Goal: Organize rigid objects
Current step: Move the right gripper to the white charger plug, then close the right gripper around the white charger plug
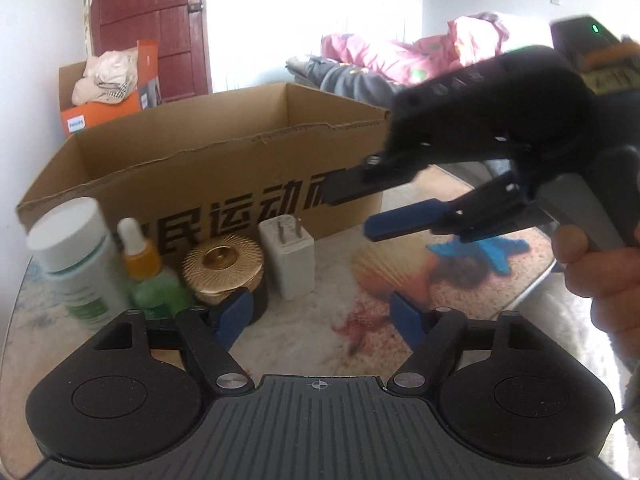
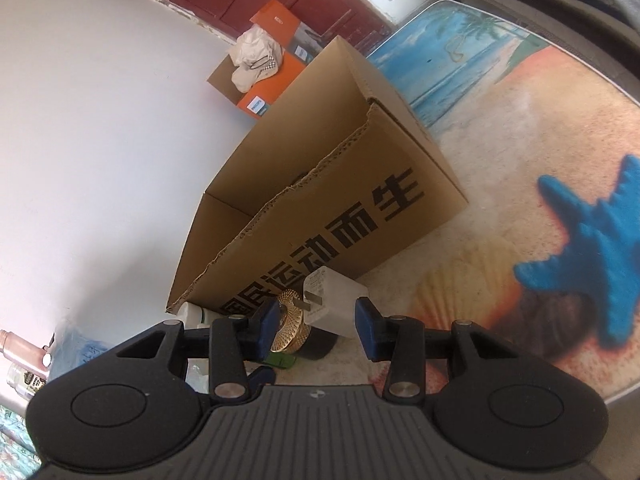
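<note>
The left gripper [image 1: 320, 316] stands spread over the mat, nothing between its pads; the right gripper [image 2: 316, 326] is also parted and empty, the white charger [image 2: 334, 300] just beyond it; charger, gold-lidded jar [image 1: 222, 270], dropper bottle [image 1: 150, 272] and white-capped bottle [image 1: 76, 256] line up before the open cardboard box [image 1: 192, 184].

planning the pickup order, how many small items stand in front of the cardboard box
4, in a row: white bottle far left, dropper bottle, gold-lidded jar, white charger rightmost. More may hide behind the grippers.
</note>
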